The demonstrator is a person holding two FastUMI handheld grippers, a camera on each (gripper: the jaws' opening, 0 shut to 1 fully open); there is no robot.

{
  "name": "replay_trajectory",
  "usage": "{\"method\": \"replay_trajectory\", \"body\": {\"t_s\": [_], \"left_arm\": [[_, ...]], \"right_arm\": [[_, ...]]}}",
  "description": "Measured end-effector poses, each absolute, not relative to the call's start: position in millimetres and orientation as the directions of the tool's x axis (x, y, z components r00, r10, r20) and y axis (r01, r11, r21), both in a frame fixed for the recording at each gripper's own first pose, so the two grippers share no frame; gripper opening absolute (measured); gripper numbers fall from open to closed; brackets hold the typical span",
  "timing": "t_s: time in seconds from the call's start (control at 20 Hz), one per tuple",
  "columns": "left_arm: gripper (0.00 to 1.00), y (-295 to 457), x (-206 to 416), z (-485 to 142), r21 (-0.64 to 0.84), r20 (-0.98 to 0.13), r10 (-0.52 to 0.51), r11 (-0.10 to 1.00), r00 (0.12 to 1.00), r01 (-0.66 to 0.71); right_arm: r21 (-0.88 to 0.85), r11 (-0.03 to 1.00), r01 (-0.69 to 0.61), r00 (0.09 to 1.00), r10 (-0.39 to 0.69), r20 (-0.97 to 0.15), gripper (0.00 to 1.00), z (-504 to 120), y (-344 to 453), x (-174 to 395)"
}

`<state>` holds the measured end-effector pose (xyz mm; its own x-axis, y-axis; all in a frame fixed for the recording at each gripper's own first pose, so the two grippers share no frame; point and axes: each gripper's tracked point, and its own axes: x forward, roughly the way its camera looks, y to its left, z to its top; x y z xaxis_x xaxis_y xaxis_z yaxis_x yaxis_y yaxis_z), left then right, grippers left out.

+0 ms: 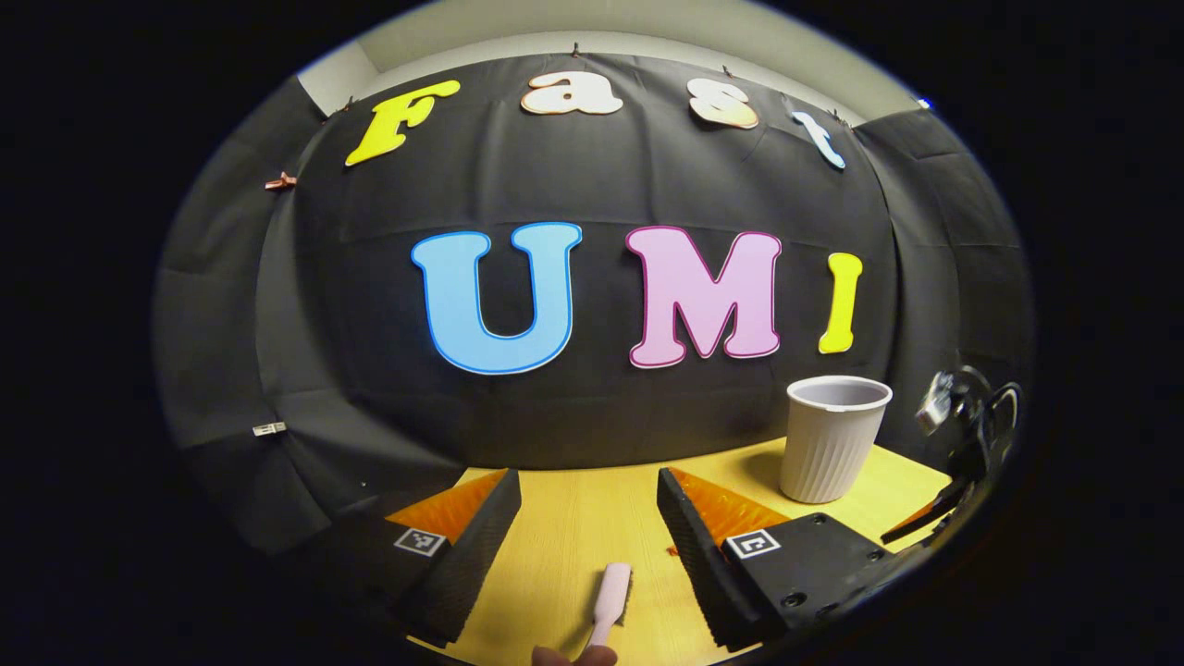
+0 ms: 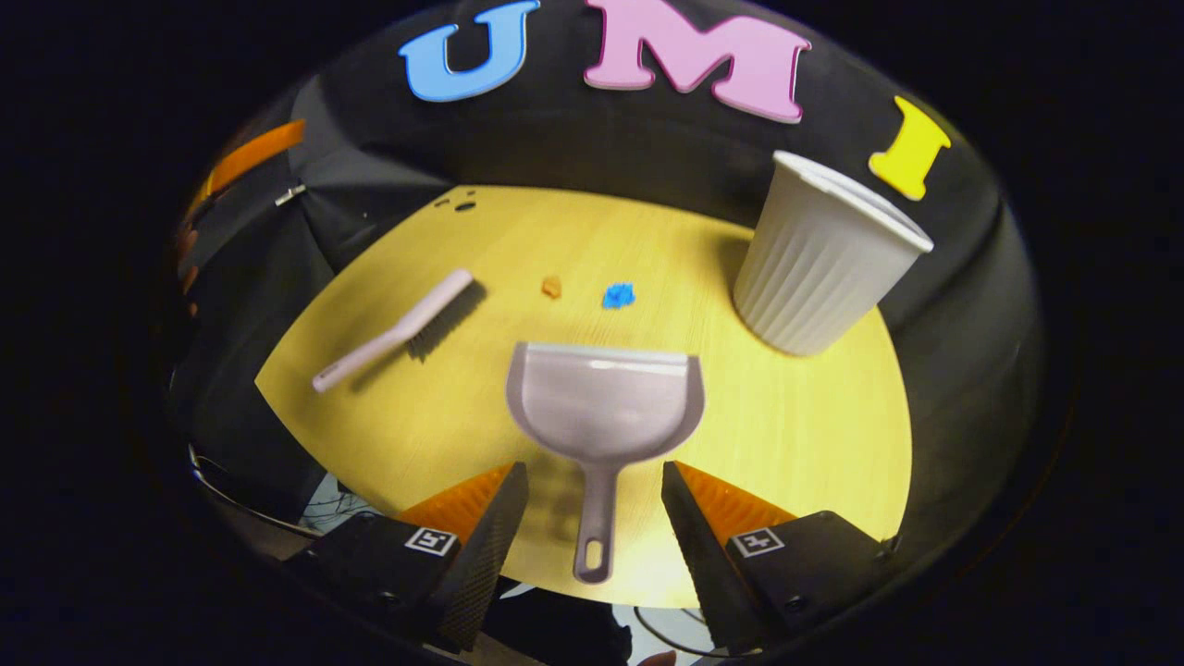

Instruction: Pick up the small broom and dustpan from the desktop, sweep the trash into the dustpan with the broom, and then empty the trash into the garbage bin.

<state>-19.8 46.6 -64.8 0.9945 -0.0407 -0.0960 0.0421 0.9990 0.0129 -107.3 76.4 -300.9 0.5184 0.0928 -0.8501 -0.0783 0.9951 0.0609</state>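
Start: nothing picked up | left claw [image 1: 589, 536] wide open, empty, broom [image 1: 610, 601] at 6 o'clock | right claw [image 2: 592, 518] wide open around dustpan [image 2: 603, 402] handle, not touching | trash [image 2: 618, 295] at 12 o'clock, unswept | bin [image 2: 823, 254] at 2 o'clock | all lie on surface [image 2: 814, 435]

Desktop [image 2: 444, 416]: you had a pale yellow wood-grain surface with fine lines and a smooth, faintly shiny finish.
Dustpan [image 2: 606, 398]: it looked like smooth moulded plastic, with a soft gloss in its tray.
Broom [image 2: 393, 330]: your broom had a smooth, matt plastic handle and dark bristles beneath.
Garbage bin [image 2: 819, 264]: it looked like matt plastic, with a ribbed wall and a smooth rim.
Trash: the blue scrap [image 2: 618, 296] looked crumpled and rough; the orange scrap [image 2: 551, 287] was too small for you to judge.
Booth wall [image 1: 370, 305]: you faced matt black cloth, creased and seamed.
Finger pads [image 2: 488, 546]: they looked finely ridged and matt.
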Motion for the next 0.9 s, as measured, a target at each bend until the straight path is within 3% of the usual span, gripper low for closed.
{"method": "replay_trajectory", "body": {"t_s": [0.3, 0.7, 0.85, 0.9], "left_arm": [[0.94, 68.1, -31.2, -79.7, 0.035, -0.117, -0.014, 0.999, 0.993, 0.018], [0.94, 83.5, -35.7, -100.2, 0.036, -0.167, 0.006, 0.999, 0.986, 0.0], [0.94, 83.9, -33.9, -111.9, 0.026, -0.186, 0.002, 1.0, 0.983, 0.003], [0.94, 83.3, -33.3, -114.4, 0.018, -0.194, -0.002, 1.0, 0.981, 0.006]], "right_arm": [[0.047, 0.999, 0.004, 0.353, 0.043, -0.935, 0.88, -385.0, 71.2, -116.5], [0.062, 0.997, 0.037, 0.322, 0.047, -0.945, 0.8, -415.2, 80.7, -92.1], [0.081, 0.995, 0.061, 0.296, 0.059, -0.953, 0.38, -418.5, 83.5, -84.8], [0.081, 0.995, 0.055, 0.3, 0.061, -0.952, 0.38, -420.2, 82.9, -82.5]]}}
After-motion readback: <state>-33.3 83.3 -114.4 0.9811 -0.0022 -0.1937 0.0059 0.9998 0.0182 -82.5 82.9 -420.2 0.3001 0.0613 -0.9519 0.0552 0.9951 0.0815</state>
